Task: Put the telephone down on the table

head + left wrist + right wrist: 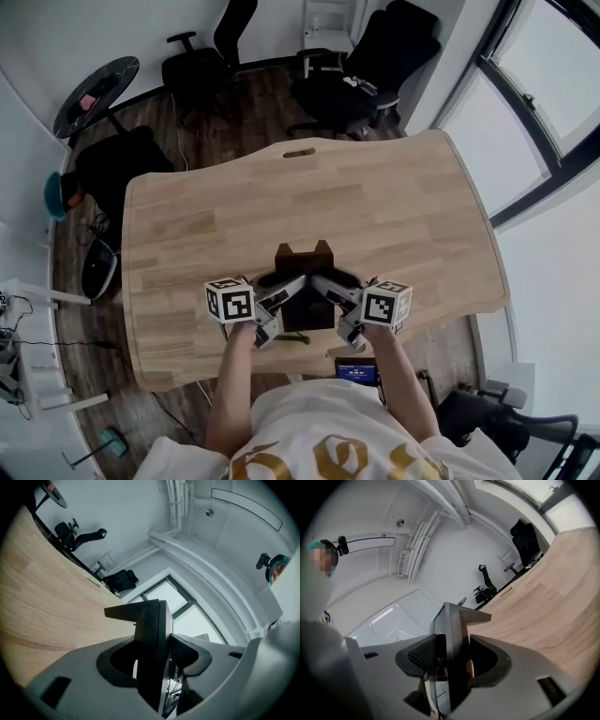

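A black telephone (303, 274) hangs just above the light wooden table (394, 216), near its front edge, with its flat dark body edge-on between both grippers. My left gripper (274, 311) grips its left side, my right gripper (339, 311) its right side. In the left gripper view the telephone (151, 639) stands upright between the grey jaws of the left gripper (157, 665), whose pads press on it. The right gripper view shows the same telephone (453, 644) clamped in the right gripper (451, 660). How far the telephone's underside is from the table is hidden.
Black office chairs (361, 70) stand beyond the table's far edge. A dark round side table (94, 92) is at the upper left, and a window (539, 103) runs along the right. A small blue-lit device (356, 371) sits below the table's front edge.
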`<state>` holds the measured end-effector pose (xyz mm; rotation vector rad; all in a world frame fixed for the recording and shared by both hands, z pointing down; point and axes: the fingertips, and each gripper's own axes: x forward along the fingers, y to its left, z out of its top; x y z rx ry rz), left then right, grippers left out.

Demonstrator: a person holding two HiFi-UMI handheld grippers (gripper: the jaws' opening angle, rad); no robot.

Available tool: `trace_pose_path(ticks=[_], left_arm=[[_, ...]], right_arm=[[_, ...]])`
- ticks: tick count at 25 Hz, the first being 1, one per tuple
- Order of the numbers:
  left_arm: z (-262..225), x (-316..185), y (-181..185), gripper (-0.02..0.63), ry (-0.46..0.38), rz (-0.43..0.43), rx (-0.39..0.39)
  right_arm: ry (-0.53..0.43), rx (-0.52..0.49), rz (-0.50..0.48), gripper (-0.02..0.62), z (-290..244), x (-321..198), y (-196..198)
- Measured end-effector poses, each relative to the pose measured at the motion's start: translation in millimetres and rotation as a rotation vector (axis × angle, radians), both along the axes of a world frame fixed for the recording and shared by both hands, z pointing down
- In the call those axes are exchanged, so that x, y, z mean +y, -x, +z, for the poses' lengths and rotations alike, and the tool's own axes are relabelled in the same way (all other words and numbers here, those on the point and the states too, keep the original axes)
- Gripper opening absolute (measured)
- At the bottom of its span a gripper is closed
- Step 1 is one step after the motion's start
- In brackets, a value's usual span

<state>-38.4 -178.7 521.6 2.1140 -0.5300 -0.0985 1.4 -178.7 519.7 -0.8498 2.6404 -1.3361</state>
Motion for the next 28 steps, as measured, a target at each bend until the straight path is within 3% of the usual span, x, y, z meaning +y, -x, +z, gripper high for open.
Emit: trace_pose_path(ticks=[28], left_arm=[[76,-26,-4,0.21,0.138,-0.002,-0.003]], right_arm=[[0.17,0.015,-0.039,0.199,77,-27,-3]])
